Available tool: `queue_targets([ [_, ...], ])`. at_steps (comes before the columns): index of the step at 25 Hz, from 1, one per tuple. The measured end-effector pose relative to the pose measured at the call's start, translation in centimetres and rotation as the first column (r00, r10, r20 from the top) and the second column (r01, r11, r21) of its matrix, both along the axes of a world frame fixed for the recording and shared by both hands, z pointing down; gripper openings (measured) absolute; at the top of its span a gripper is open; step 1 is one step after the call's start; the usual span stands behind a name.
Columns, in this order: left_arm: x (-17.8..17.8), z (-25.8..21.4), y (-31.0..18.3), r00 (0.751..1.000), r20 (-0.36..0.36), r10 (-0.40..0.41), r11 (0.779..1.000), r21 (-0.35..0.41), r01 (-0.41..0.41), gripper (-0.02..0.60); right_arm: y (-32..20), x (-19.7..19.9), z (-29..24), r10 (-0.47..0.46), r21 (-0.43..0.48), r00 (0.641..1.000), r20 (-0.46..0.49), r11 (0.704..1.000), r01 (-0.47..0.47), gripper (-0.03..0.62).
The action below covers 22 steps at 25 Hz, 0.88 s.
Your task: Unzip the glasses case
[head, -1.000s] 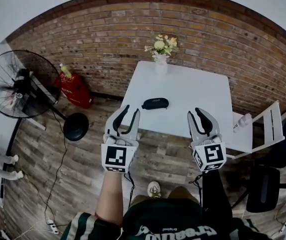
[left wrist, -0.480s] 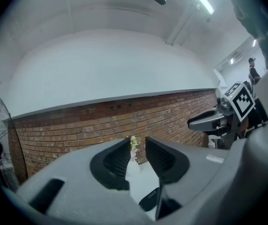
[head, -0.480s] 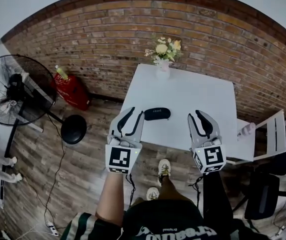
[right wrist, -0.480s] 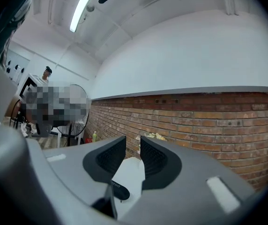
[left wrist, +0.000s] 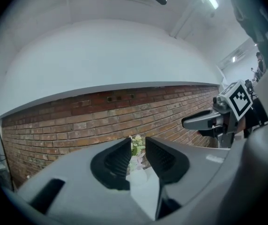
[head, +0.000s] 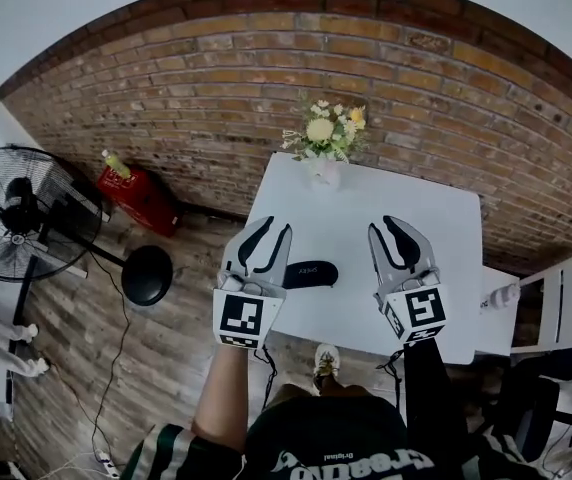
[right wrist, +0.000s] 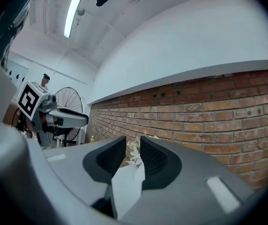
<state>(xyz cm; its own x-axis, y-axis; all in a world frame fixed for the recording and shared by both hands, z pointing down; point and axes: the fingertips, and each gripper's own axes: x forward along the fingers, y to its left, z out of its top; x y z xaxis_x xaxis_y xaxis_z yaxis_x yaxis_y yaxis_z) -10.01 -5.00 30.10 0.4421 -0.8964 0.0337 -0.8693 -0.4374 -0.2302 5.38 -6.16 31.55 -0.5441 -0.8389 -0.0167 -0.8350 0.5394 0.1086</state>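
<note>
The black zipped glasses case lies near the front left of the white table, seen only in the head view. My left gripper hovers just left of the case, jaws slightly apart with nothing between them. My right gripper hovers to the right of the case, well apart from it, its jaws also slightly apart and empty. In the left gripper view the left gripper points level at the flowers, with the right gripper at the right. The right gripper view shows its own right gripper and the left gripper.
A vase of flowers stands at the table's far edge against the brick wall. A standing fan and a red bag are on the floor at the left. A white chair stands at the right.
The person has stepped toward the table. Both grippers, earlier short of its near edge, now hang over the tabletop on either side of the case.
</note>
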Motion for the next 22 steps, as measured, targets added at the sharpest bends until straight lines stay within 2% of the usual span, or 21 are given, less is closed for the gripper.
queue_targets([
  [6,0.6,1.4,-3.9,0.999,0.028,-0.020,1.000,-0.016,0.020,0.104,-4.7,-0.5,1.2,-0.051,-0.013,0.999,0.015,0.999,0.051,0.110],
  [13,0.0,2.0,-6.0,0.999,0.046,-0.027,0.999,-0.035,0.028,0.104,-6.8,-1.6,2.4,-0.093,-0.041,0.995,0.028,0.995,0.094,0.110],
  [17,1.3,4.3,-6.6,0.992,0.111,0.054,0.993,-0.109,-0.042,0.072,-7.7,-2.2,3.5,-0.110,-0.069,0.994,0.024,0.991,0.112,0.106],
  [22,2.6,9.4,-6.3,0.968,0.193,0.158,0.966,-0.236,-0.110,0.077,-7.9,-2.6,5.8,-0.125,-0.130,0.992,0.004,0.984,0.124,0.103],
])
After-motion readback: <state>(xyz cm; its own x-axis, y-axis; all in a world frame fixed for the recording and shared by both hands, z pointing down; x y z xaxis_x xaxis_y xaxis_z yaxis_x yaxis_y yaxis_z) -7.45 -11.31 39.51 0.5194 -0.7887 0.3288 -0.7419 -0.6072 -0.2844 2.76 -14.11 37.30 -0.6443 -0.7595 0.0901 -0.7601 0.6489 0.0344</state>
